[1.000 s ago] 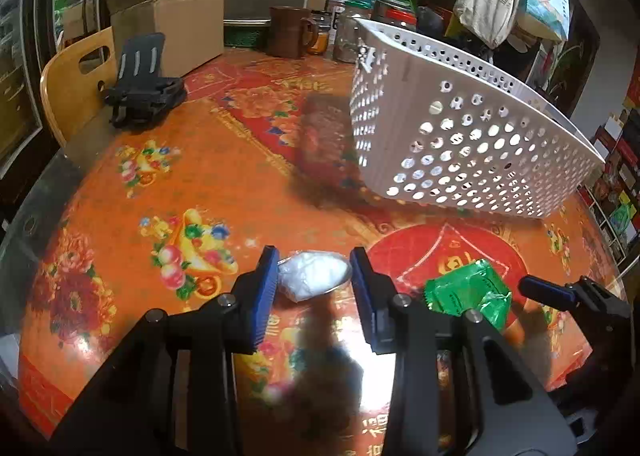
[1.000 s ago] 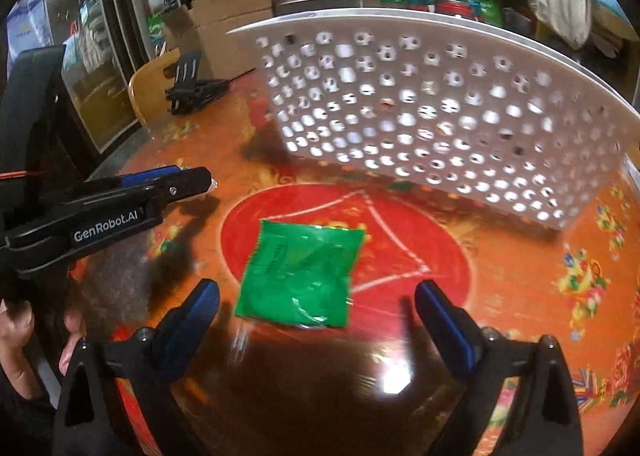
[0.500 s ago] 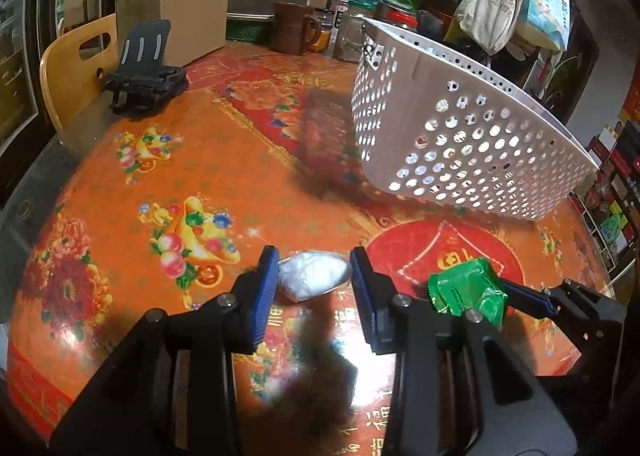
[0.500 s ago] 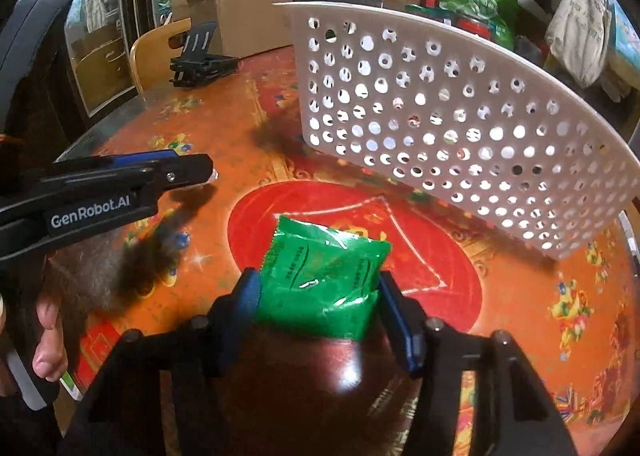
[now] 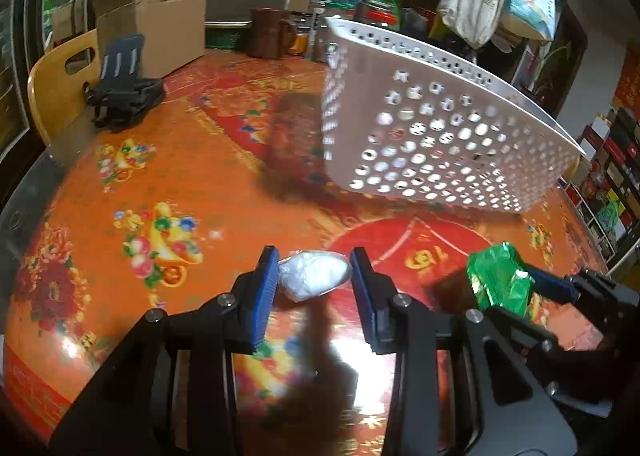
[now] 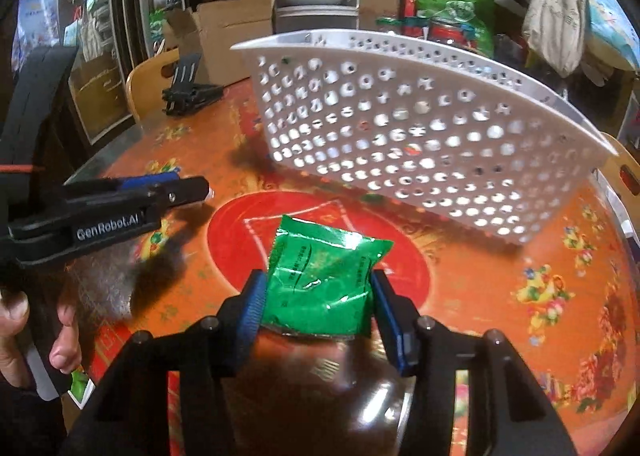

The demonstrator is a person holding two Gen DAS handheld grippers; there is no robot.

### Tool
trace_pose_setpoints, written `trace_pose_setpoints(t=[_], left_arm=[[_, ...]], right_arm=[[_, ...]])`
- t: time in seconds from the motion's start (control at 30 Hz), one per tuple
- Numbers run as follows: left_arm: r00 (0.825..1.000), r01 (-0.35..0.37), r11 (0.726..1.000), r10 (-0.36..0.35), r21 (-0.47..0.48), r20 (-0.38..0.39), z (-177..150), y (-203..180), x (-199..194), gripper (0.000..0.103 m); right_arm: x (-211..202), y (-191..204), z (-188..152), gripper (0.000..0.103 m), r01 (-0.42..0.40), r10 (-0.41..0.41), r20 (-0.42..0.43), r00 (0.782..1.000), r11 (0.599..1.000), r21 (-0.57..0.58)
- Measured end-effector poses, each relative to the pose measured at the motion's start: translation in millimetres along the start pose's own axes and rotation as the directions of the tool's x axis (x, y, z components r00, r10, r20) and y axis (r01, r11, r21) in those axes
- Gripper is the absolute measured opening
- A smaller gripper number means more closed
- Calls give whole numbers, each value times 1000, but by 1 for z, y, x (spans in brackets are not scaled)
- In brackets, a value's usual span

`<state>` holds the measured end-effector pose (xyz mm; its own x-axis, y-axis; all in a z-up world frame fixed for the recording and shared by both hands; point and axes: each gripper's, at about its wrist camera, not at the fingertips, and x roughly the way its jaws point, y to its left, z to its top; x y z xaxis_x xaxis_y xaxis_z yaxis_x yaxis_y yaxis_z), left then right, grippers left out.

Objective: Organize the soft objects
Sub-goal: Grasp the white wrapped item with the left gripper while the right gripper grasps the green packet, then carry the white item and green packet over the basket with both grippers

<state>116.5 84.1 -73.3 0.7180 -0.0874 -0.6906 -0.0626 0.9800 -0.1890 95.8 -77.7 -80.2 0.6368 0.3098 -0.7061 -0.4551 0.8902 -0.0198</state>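
The right tool (image 6: pixel 318 296) has just been closing and now pinches the green packet (image 6: pixel 324 276) at lower centre of its view. The left tool (image 5: pixel 314 286) grips a clear white pouch (image 5: pixel 314 280) above the desk (image 5: pixel 160 176). A white perforated basket (image 5: pixel 440 136) sits upper right.

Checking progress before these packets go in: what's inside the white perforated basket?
Through the holes of the white perforated basket only light and tiny colored specks show, nothing identifiable. Its open top faces away from both cameras, so its floor is hidden.
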Motion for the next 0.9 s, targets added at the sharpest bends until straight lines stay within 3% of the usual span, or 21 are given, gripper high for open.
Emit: trace_pose_setpoints(t=[0.47,0.9], left_arm=[[998,28,995,-33,94,49,0,-58,-31,34],[989,62,989,-78,131,124,60,-89,-78,34]], right_arm=[[-60,-58,0,52,46,-54,113,992,996,72],[-118,-88,48,52,70,-82,230,970,996,59]])
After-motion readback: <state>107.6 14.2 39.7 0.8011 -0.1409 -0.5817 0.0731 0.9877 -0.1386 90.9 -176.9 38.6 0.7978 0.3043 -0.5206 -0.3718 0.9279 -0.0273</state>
